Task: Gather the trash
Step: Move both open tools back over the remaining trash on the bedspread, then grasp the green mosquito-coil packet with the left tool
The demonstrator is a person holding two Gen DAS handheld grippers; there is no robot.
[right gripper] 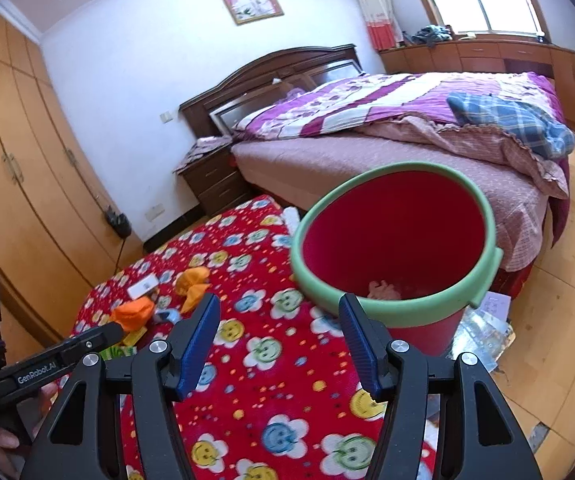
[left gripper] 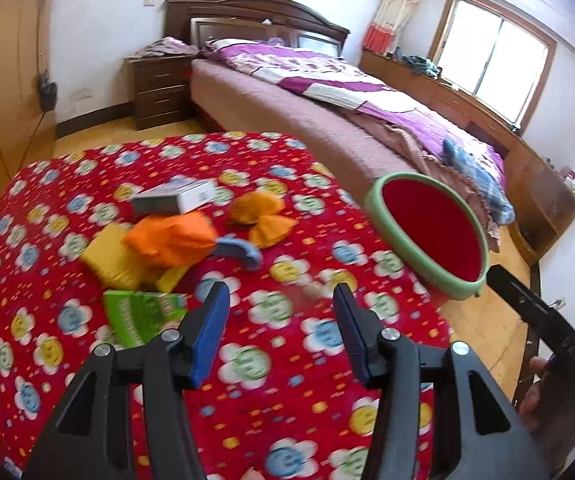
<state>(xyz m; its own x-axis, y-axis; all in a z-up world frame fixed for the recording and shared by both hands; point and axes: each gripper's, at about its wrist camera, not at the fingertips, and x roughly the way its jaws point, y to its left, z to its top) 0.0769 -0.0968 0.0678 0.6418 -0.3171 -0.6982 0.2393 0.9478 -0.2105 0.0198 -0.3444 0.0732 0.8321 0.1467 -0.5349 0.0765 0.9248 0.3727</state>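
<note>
So both sets of tongs are hanging over the tabletop (left gripper: 67, 208) with its red flowery cloth. The left tongs (left gripper: 281, 312) stand roughly half open with nothing between the blue pads, and the right tongs (right gripper: 279, 326) are the same: gapped, empty.

The trash is a loose clump in the left wrist view, around 10 to 11 o'clock from the left tongs: a crumpled orange wrapper (left gripper: 171, 238), a second orange crumple (left gripper: 261, 216) just right of it, something yellow (left gripper: 113, 256) tucked under the first one, a green packet (left gripper: 143, 314) nearest the tongs, a small white box (left gripper: 177, 196) at the far side, and a blue curved bit (left gripper: 239, 250) touching the orange wrapper.

The red bin with the green rim (right gripper: 395, 308) sits off the tabletop edge at about 1 o'clock from the right tongs, with a crumpled scrap already at the bottom.

My guess is that the wrappers are light, soft and crushy, so pinch a raised fold at the top. The box looks stiff; grab it across its short sides. The flat green packet might slide, so go for an edge.
</note>
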